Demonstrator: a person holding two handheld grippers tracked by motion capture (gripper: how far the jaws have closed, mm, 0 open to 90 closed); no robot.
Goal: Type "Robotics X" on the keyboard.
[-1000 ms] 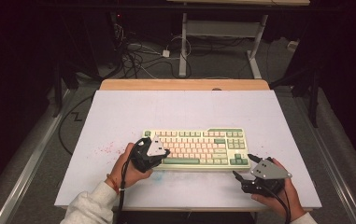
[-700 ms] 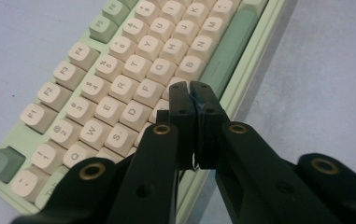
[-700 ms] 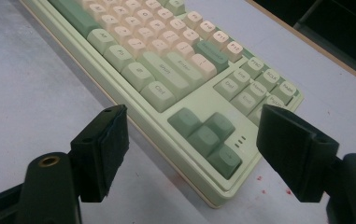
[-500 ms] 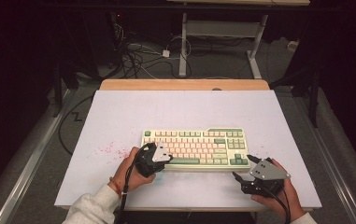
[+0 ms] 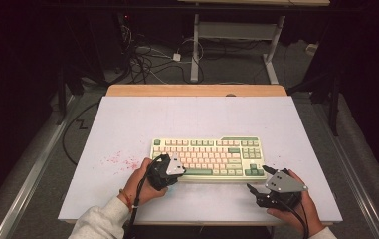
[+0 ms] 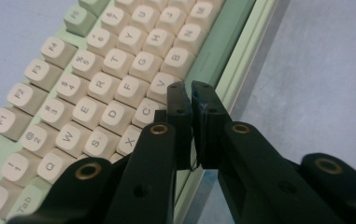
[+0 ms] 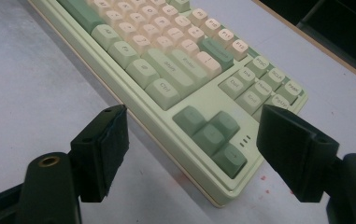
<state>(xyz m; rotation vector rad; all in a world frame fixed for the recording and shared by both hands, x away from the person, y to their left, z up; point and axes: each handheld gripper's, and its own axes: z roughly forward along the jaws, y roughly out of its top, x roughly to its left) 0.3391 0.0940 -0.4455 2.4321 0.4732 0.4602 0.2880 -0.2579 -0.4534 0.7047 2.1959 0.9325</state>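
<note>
Shifted since the earlier frames: left tongs (image 5: pixel 176 168), moved in from the bench surface left of the keyboard (image 5: pixel 209 158) onto its near-left corner, now poised over the lower letter rows. Right tongs (image 5: pixel 254 180) unchanged in place, off the keyboard's near-right corner.

Left tongs (image 6: pixel 188 93): clenched, pads nearly touching, nothing between them (only a thin slit showing in the left gripper view); tips hovering just above the V and C keys beside the green space bar, contact with a key not determinable.

Right tongs (image 7: pixel 192 140): released, jaws standing wide apart, grasping nothing; arrow-key cluster and near-right corner of the keyboard (image 7: pixel 185 88) seen between and beyond the jaws, not touching either pad.

Keyboard: cream and pale green, lying flat on the white bench (image 5: pixel 127 129), slightly nearer the front edge than the middle, long side parallel to that edge.

Also visible: faint red speckles (image 5: pixel 122 160) on the bench just left of the keyboard; wooden strip (image 5: pixel 197 90) along the far edge of the bench
</note>
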